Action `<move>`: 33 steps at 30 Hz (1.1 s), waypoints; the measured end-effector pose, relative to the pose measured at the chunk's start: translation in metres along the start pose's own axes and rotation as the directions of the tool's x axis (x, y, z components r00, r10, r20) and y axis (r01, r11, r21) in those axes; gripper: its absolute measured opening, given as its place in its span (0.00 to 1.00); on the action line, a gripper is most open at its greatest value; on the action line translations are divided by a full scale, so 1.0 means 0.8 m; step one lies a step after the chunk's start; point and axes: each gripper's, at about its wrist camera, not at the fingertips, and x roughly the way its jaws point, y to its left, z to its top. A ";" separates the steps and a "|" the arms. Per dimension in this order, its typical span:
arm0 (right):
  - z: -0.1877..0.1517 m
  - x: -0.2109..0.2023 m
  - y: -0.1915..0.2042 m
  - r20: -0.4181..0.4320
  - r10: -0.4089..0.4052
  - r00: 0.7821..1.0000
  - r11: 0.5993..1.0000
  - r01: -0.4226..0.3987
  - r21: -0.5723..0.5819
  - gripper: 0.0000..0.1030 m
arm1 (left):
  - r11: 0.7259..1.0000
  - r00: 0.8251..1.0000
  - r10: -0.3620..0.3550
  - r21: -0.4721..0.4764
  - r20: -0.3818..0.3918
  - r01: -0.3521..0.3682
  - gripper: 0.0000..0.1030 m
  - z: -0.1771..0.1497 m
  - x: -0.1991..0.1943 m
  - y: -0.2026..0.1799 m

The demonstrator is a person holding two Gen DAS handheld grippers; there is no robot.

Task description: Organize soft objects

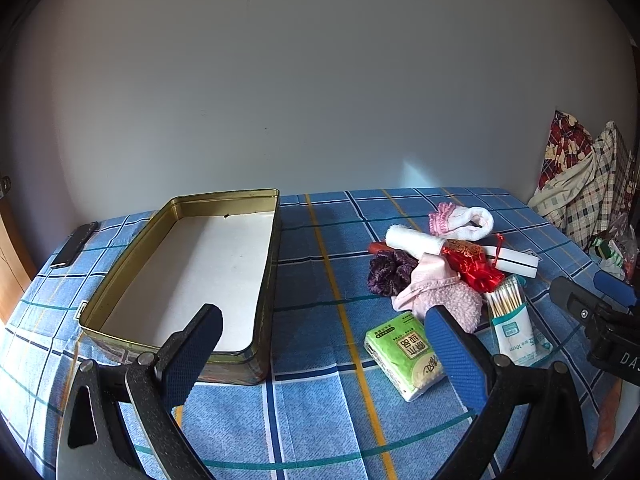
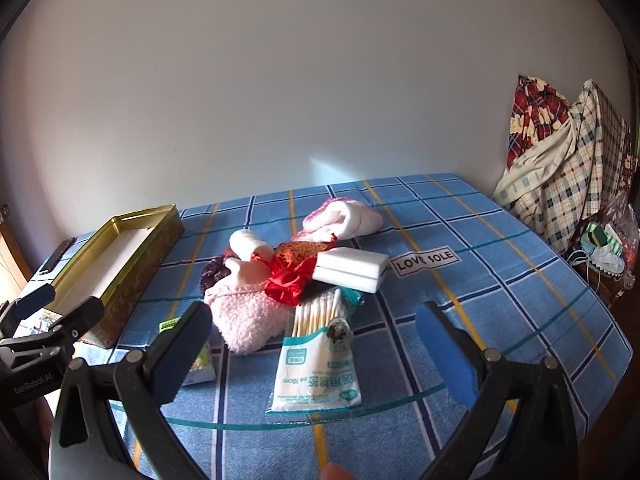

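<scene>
On the counter (image 1: 312,420), covered in a blue plaid cloth, an open gold tin (image 1: 132,248) sits to the left with nothing in it but a white lining. To its right lies a loose heap of soft things: a fluffy pink sock (image 2: 248,320), a purple scrunchie (image 1: 390,270), a red satin pouch (image 1: 474,264), a rolled white towel (image 1: 412,240) and a pink-and-white cloth (image 2: 344,218) at the back. A white sponge block (image 2: 352,268) touches the pouch, a bag of cotton swabs (image 2: 316,360) lies at the near edge of the heap, and a green tissue pack (image 1: 404,354) rests just in front. The left gripper (image 1: 320,344) hovers near the tin, fingers spread wide and holding nothing; the right gripper (image 2: 316,344) hangs over the swab bag, likewise wide apart and empty.
</scene>
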 end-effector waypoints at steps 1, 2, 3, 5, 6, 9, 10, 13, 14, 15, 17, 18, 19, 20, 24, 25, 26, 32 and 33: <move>0.000 0.000 0.000 -0.001 0.000 1.000 1.000 0.000 0.001 1.00 | 1.000 1.000 -0.003 0.001 0.002 0.003 0.99 0.000 0.000 -0.001; -0.001 0.001 0.000 0.001 0.000 1.000 1.000 0.000 0.001 1.00 | 1.000 1.000 -0.004 0.002 0.002 0.004 0.99 0.000 0.000 -0.001; -0.001 0.000 -0.001 0.004 -0.002 1.000 1.000 0.002 0.001 1.00 | 1.000 1.000 -0.008 0.004 0.001 0.008 0.99 0.000 0.000 -0.002; -0.001 -0.001 -0.003 0.007 -0.002 1.000 1.000 0.002 0.005 1.00 | 1.000 1.000 -0.006 0.009 -0.002 0.006 0.99 -0.001 0.001 -0.003; -0.001 -0.001 -0.004 0.007 -0.002 1.000 1.000 0.002 0.007 1.00 | 1.000 1.000 -0.005 0.010 -0.003 0.005 0.99 -0.001 0.001 -0.004; -0.002 -0.002 -0.006 0.009 -0.010 1.000 1.000 0.010 0.005 1.00 | 1.000 1.000 -0.004 0.010 -0.005 0.004 0.99 -0.002 0.003 -0.006; -0.002 -0.002 -0.007 0.010 -0.015 1.000 1.000 0.014 0.004 1.00 | 1.000 1.000 -0.001 0.010 -0.005 0.001 0.99 -0.002 0.004 -0.007; -0.003 -0.003 -0.009 0.010 -0.021 1.000 1.000 0.021 0.004 1.00 | 1.000 1.000 -0.001 0.008 -0.012 0.002 0.99 -0.003 0.007 -0.009; -0.003 -0.004 -0.011 0.013 -0.024 1.000 1.000 0.024 0.004 1.00 | 1.000 1.000 -0.003 0.007 -0.014 0.003 0.99 -0.003 0.008 -0.010; -0.004 -0.005 -0.012 0.013 -0.023 1.000 1.000 0.023 0.006 1.00 | 1.000 1.000 -0.004 0.008 -0.015 0.004 0.99 -0.004 0.008 -0.010; -0.005 -0.005 -0.013 0.013 -0.024 1.000 1.000 0.024 0.011 1.00 | 1.000 1.000 -0.001 0.010 -0.016 0.001 0.99 -0.005 0.008 -0.011; -0.005 -0.006 -0.014 0.013 -0.026 1.000 1.000 0.026 0.010 1.00 | 1.000 1.000 -0.001 0.010 -0.015 0.001 0.99 -0.005 0.008 -0.012; -0.005 -0.006 -0.014 0.013 -0.026 1.000 1.000 0.026 0.010 1.00 | 1.000 1.000 -0.002 0.010 -0.014 0.002 0.99 -0.005 0.007 -0.012; -0.006 -0.006 -0.014 0.012 -0.025 1.000 1.000 0.025 0.010 1.00 | 1.000 1.000 0.000 0.010 -0.013 0.000 0.99 -0.005 0.007 -0.012; -0.006 -0.006 -0.012 0.011 -0.018 1.000 1.000 0.018 0.005 1.00 | 1.000 1.000 0.003 0.012 -0.011 -0.003 0.99 -0.005 0.005 -0.012; -0.006 -0.006 -0.012 0.012 -0.018 1.000 1.000 0.018 0.003 1.00 | 1.000 1.000 0.002 0.010 -0.011 -0.002 0.99 -0.005 0.005 -0.011; -0.006 -0.006 -0.010 0.013 -0.020 1.000 1.000 0.020 0.002 1.00 | 1.000 1.000 0.003 0.010 -0.012 -0.003 0.99 -0.005 0.006 -0.011; -0.006 -0.006 -0.011 0.012 -0.023 1.000 1.000 0.023 0.000 1.00 | 1.000 1.000 0.005 0.010 -0.017 -0.004 0.99 -0.006 0.009 -0.011; -0.006 -0.005 -0.011 0.011 -0.024 1.000 1.000 0.024 0.000 1.00 | 1.000 1.000 0.006 0.011 -0.017 -0.005 0.99 -0.006 0.009 -0.010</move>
